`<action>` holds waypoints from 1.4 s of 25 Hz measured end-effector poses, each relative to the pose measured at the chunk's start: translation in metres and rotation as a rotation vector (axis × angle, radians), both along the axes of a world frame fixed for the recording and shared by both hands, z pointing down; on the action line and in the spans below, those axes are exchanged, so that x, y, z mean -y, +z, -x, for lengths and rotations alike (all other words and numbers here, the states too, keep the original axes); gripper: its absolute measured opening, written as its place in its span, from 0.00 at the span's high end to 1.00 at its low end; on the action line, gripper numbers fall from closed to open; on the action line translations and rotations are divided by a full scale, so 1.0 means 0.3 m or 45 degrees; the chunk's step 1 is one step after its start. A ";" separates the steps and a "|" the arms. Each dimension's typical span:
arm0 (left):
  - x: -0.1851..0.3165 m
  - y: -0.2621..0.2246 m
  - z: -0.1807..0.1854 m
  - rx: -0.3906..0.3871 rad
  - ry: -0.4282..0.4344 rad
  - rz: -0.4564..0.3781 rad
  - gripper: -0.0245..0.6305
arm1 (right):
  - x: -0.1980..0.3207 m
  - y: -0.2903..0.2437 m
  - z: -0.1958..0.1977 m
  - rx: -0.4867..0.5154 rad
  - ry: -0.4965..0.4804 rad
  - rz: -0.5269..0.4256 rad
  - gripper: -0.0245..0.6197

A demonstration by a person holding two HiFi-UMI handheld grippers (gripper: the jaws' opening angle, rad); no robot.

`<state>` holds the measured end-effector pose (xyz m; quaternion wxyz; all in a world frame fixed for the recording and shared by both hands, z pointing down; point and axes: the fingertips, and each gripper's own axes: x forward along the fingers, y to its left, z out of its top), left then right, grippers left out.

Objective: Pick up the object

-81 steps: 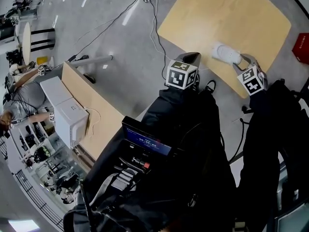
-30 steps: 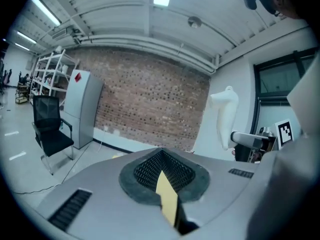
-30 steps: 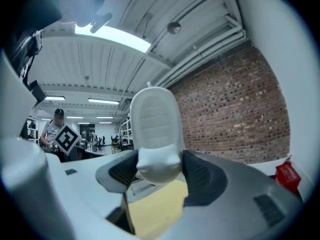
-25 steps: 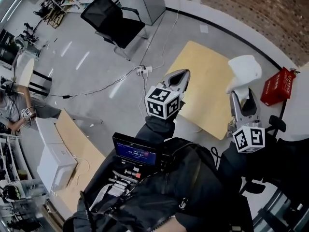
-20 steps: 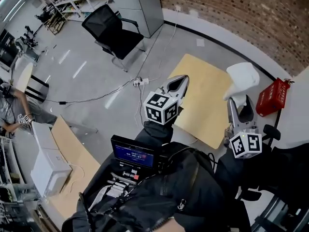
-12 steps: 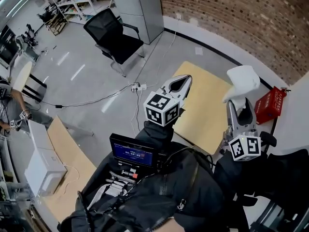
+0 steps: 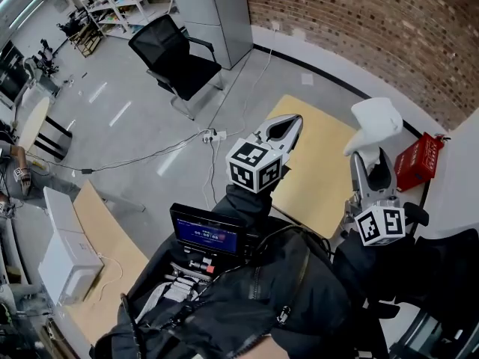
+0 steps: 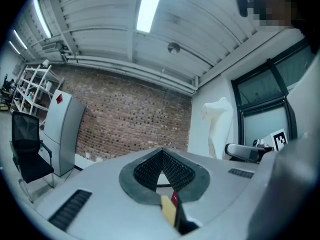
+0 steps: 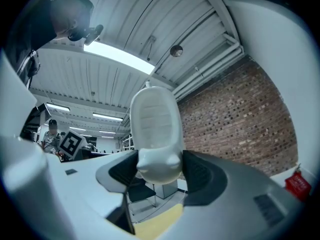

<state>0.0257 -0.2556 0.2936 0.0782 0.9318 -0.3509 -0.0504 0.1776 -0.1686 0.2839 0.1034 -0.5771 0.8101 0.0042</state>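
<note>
A white shoe-shaped object is held up in the air, well above the wooden table. My right gripper is shut on its narrow end; in the right gripper view the white object sits clamped between both pads and stands upward against the ceiling. My left gripper is raised beside it on the left, jaws closed to a point, nothing between them. In the left gripper view my left gripper shows its pads meeting, and the white object appears at the right.
A red box lies at the table's far right by the brick wall. A black office chair stands on the grey floor at upper left, with cables running across it. A second table with a white box is at lower left.
The right gripper lifted the white object off the table and raised it. The head view swung up toward the brick wall; over the last half second both grippers barely moved.
</note>
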 end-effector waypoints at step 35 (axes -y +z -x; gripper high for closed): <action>0.001 0.024 0.000 0.018 -0.023 0.025 0.97 | -0.002 0.003 -0.011 0.155 -0.084 -0.021 0.52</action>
